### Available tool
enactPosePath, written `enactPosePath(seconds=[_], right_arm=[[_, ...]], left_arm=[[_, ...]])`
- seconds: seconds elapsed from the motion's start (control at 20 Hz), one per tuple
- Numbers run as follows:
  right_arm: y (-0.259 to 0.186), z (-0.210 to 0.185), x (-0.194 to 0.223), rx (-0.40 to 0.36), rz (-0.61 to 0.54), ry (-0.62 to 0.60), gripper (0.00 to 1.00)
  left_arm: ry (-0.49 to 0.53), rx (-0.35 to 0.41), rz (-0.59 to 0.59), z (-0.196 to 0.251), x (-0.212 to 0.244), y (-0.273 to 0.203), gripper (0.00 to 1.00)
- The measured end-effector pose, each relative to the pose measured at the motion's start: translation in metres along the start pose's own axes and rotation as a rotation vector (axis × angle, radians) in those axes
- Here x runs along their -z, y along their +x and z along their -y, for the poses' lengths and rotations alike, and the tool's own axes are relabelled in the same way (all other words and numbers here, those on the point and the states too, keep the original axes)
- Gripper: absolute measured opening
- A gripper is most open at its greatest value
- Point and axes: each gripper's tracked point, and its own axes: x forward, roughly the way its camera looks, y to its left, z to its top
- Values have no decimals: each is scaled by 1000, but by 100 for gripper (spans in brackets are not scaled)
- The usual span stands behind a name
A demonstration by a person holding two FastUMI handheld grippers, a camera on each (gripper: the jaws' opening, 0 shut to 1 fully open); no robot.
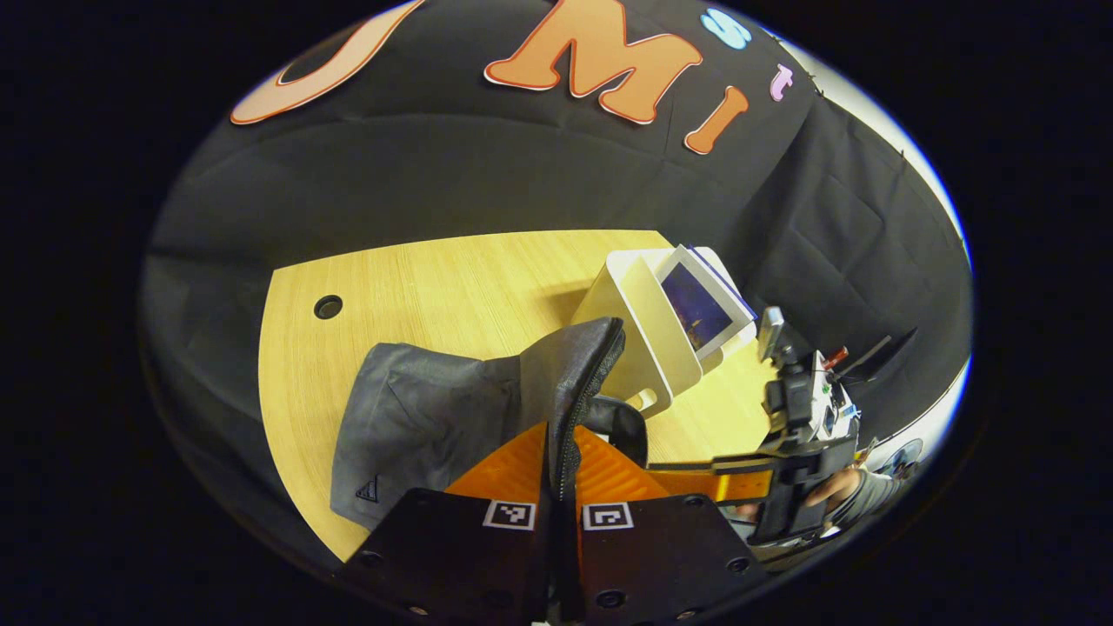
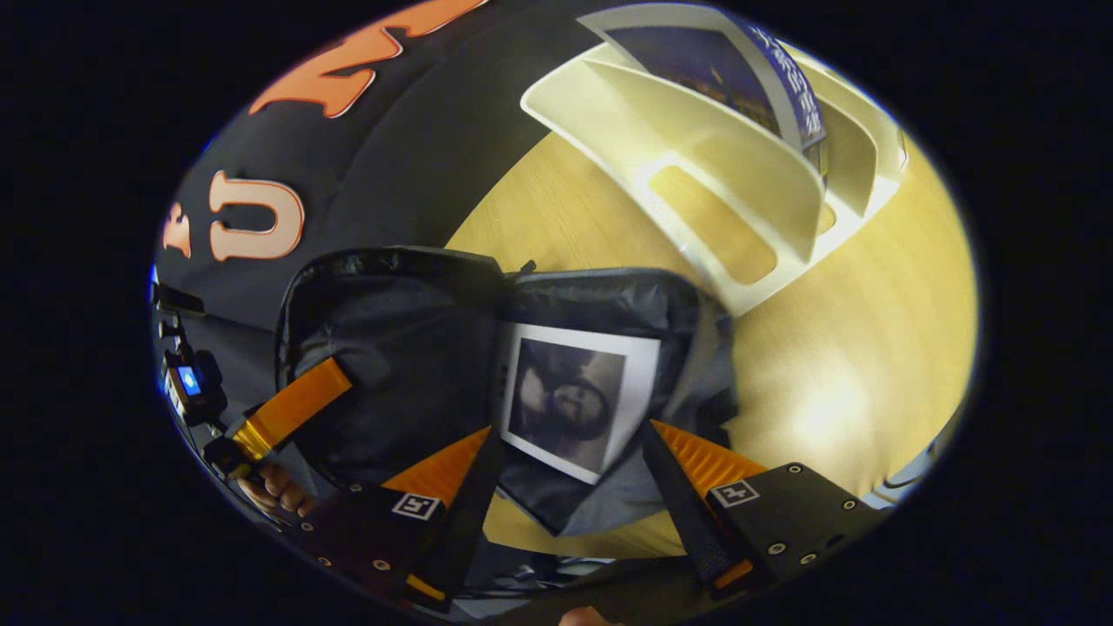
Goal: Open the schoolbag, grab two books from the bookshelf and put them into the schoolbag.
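A light wooden table (image 1: 452,287) with a fine straight grain stands in a booth. A small round dark hole (image 1: 328,306) is cut through the tabletop near its far left corner in the left gripper view. Behind the table hangs a black cloth wall (image 1: 417,165), creased in broad soft folds and draped past the table's far edge. To the right of the table the cloth shows square fold lines, and a strip of pale wall (image 1: 878,122) appears beyond its upper edge. In the right gripper view, bright overhead light leaves a soft glare patch (image 2: 826,409) on the table's surface.
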Motion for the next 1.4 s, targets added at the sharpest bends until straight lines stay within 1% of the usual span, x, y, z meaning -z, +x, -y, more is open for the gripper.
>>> enactPosePath(seconds=[0.15, 0.4, 0.7, 0.8, 0.95, 1.1, 1.2, 1.3, 1.4], right_arm=[[-39, 24, -23, 73, 7, -100, 97], [-91, 40, -66, 160, 8, -262, 98], [-141, 61, -145, 311, 44, -466, 99], [-151, 63, -171, 339, 48, -512, 99], [-153, 59, -205, 354, 31, -546, 98], [-142, 55, -231, 364, 5, -566, 99], [-127, 49, -239, 331, -31, -557, 99], [-113, 57, -243, 345, -71, -554, 98], [-97, 67, -249, 378, -100, -560, 98]], left_arm=[[-16, -11, -11, 5, 4, 9, 6], [-29, -37, -23, 8, 9, 16, 6], [-60, -60, -32, 13, 17, 27, 6], [-71, -67, -29, 13, 18, 27, 6], [-93, -83, -29, 10, 22, 26, 6], [-108, -103, -22, 8, 22, 29, 6], [-117, -113, -23, 8, 24, 27, 6], [-121, -128, -23, 6, 25, 27, 6], [-136, -142, -26, 6, 27, 26, 6]])
